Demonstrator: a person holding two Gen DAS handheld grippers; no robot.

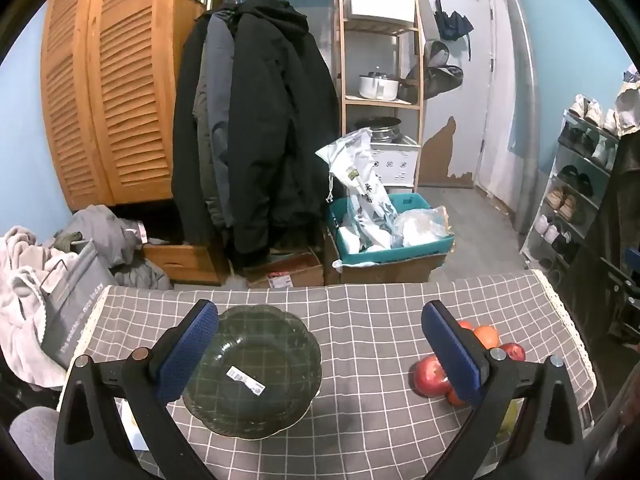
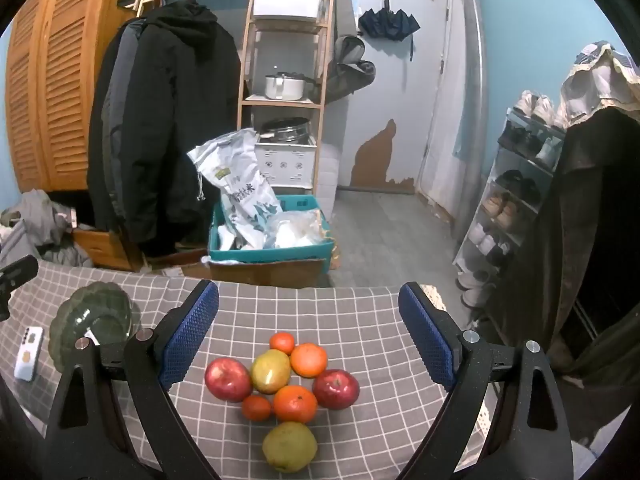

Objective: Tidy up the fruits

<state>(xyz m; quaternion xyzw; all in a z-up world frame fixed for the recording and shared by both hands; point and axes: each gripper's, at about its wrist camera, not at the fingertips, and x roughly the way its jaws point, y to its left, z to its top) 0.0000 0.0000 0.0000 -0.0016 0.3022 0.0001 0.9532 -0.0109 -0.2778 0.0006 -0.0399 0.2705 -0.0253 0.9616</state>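
Left gripper (image 1: 320,340): blue-padded fingers spread wide, nothing held, above the grey white-checked tablecloth (image 1: 360,300).

Item 1. Dark green scalloped glass bowl (image 1: 256,372), just inside the left finger of the left gripper, partly behind that pad; a white barcode sticker (image 1: 246,380) lies in its bottom. In the right wrist view the same bowl sits far left of the right gripper's left finger.

Item 2. White phone (image 2: 28,354), flat on the cloth, left of the bowl in the right wrist view.

Right gripper (image 2: 308,332): fingers likewise wide apart, gripping nothing.

Item 3. Fruit cluster, between and below the right gripper's fingers, pieces touching or nearly so:
- red apple (image 2: 228,379), leftmost;
- small orange mandarin (image 2: 257,408), just below it;
- yellow-green pear with red blush (image 2: 271,372), centre;
- small mandarin (image 2: 282,343), farthest from the camera;
- large orange (image 2: 295,404), centre front;
- yellow-green round fruit (image 2: 289,447), possibly a pear, nearest the camera;
- orange (image 2: 309,360), right of centre;
- dark red apple (image 2: 336,389), rightmost.

In the left wrist view the cluster is largely hidden behind the left gripper's right finger.
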